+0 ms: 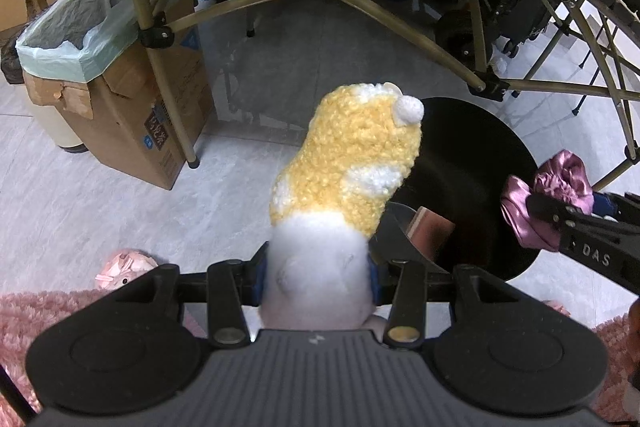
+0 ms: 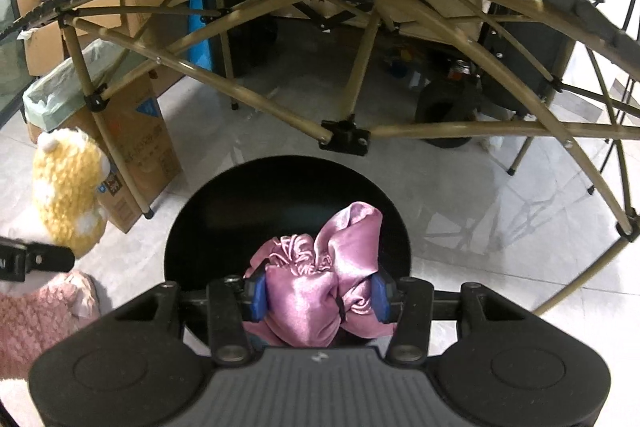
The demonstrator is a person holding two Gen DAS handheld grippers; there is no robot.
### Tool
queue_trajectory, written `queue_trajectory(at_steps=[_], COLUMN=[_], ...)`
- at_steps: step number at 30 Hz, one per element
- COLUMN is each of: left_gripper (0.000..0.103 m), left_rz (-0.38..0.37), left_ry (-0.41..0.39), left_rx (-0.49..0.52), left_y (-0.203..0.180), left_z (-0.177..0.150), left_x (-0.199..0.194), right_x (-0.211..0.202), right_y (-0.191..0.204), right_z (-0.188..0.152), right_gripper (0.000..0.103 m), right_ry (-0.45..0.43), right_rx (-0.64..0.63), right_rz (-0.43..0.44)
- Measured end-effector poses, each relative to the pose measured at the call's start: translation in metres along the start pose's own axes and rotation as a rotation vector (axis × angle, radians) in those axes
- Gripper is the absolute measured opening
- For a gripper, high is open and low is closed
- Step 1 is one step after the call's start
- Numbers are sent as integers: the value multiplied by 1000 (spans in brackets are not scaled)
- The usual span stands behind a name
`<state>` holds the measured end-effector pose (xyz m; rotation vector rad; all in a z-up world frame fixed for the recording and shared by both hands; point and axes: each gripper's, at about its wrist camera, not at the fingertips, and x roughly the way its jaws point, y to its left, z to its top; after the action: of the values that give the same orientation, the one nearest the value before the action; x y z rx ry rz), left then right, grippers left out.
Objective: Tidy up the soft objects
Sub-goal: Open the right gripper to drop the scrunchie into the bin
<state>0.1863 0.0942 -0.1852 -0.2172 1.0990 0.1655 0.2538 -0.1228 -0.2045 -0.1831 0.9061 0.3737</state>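
Left gripper (image 1: 316,277): angled steeply downward, jaws clenched on the fluffy yellow-and-white plush sock (image 1: 348,163), held above the floor.
Right gripper (image 2: 320,293): tilted downward, jaws clenched on the crumpled pink satin cloth (image 2: 320,267), held over the round black bin (image 2: 224,203).

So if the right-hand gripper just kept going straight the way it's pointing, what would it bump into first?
Most likely the round black container on the floor. The right gripper, clamped on a bunched pink satin cloth, points down toward its dark opening, with nothing visible between. Depth is hard to judge, so how soon is unclear.
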Motion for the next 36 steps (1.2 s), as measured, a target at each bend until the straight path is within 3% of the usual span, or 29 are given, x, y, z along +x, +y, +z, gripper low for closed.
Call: queue_trajectory(at_steps=[7, 13, 19, 21, 23, 36], left_gripper=[45, 45, 45, 45, 45, 45], left_rz=[10, 7, 5, 6, 6, 8], left_ry=[12, 21, 22, 23, 23, 30], left_rx=[-9, -11, -9, -10, -8, -5], left_y=[4, 4, 4, 4, 3, 2], left_z=[1, 1, 1, 0, 0, 0], left_x=[4, 7, 7, 7, 7, 10], right_x=[17, 24, 28, 28, 30, 33], right_y=[8, 9, 8, 7, 5, 6], right_z=[9, 10, 9, 9, 10, 7], right_gripper=[48, 56, 78, 94, 103, 103], right_ry=[-2, 12, 28, 30, 51, 84], right_rx=[-8, -9, 7, 10, 24, 11], right_rz=[26, 29, 26, 12, -4, -19])
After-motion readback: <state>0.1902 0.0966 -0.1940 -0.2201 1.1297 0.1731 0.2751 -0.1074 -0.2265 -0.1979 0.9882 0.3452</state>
